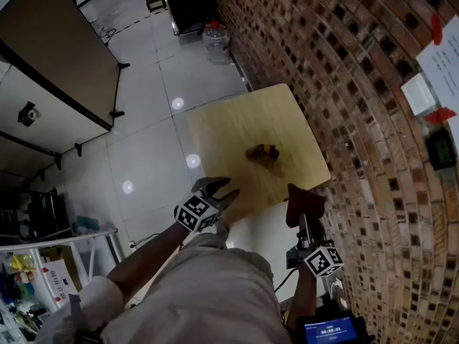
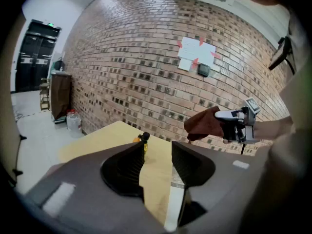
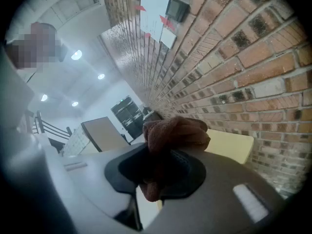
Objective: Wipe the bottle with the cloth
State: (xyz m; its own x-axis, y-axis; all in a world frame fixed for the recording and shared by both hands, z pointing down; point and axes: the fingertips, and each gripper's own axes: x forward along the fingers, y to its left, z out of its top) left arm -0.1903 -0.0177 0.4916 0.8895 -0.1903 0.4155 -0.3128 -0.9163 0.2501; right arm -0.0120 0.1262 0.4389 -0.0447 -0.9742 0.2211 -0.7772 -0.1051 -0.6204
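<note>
A small bottle (image 1: 263,152) with yellow contents and a dark cap stands near the middle of the wooden table (image 1: 222,131); the left gripper view shows that bottle (image 2: 143,141) just beyond the jaws. My left gripper (image 1: 217,190) hovers over the table's near edge, open, nothing between its jaws (image 2: 156,165). My right gripper (image 1: 304,210) is off the table's near right corner, shut on a brown cloth (image 1: 304,203). The cloth (image 3: 173,135) bulges out past the jaws, and in the left gripper view the cloth (image 2: 207,125) hangs at the right.
A brick wall (image 1: 344,70) runs along the table's right side, with papers (image 1: 448,59) and a small device taped to it. A large water jug (image 1: 216,41) stands on the tiled floor beyond the table. A dark partition (image 1: 50,56) and shelves (image 1: 43,264) are at the left.
</note>
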